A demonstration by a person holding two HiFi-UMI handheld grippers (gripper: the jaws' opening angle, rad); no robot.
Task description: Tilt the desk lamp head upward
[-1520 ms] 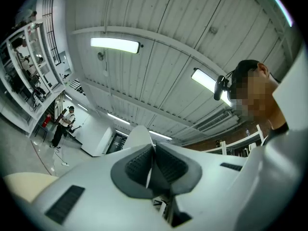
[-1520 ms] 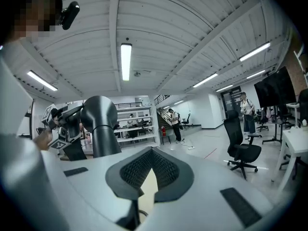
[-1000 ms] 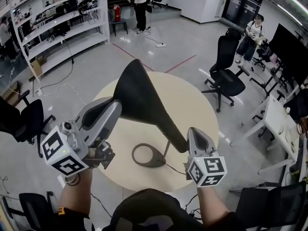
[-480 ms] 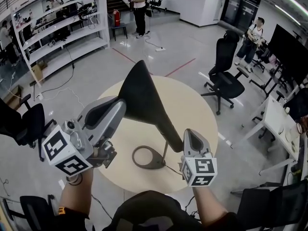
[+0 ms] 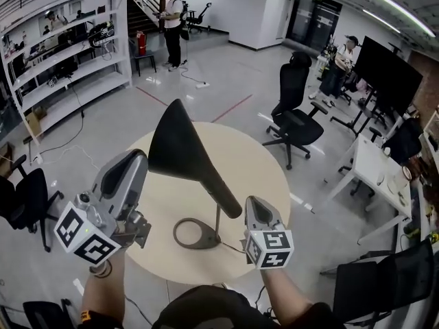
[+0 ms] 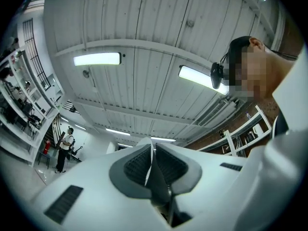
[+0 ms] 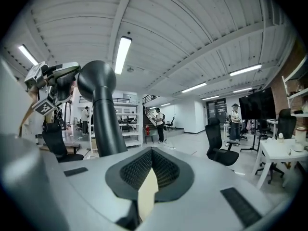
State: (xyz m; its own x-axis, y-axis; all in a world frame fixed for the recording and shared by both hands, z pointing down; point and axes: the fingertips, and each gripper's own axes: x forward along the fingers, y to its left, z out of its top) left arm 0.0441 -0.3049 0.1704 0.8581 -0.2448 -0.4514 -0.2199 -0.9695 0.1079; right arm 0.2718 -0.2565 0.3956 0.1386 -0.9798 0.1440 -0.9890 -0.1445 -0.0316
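No legible text — none anywhere.

We find the dark cone-headed desk lamp (image 5: 182, 149) standing on the round pale wooden counter (image 5: 267, 170). Its flat ring base (image 5: 194, 233) is close to the counter's near edge, and its head reaches up and away to the left. Our left hand-held gripper (image 5: 136, 160) sits just left of the lamp head. Our right hand-held gripper (image 5: 255, 203) sits just right of the head's narrow lower end, above the base. Behind the counter to the right stands a black wheeled office chair (image 5: 291, 118). A white metal shelving rack (image 5: 62, 67) lines the far left, and a standing person (image 5: 171, 26) is well behind, by the stairs.
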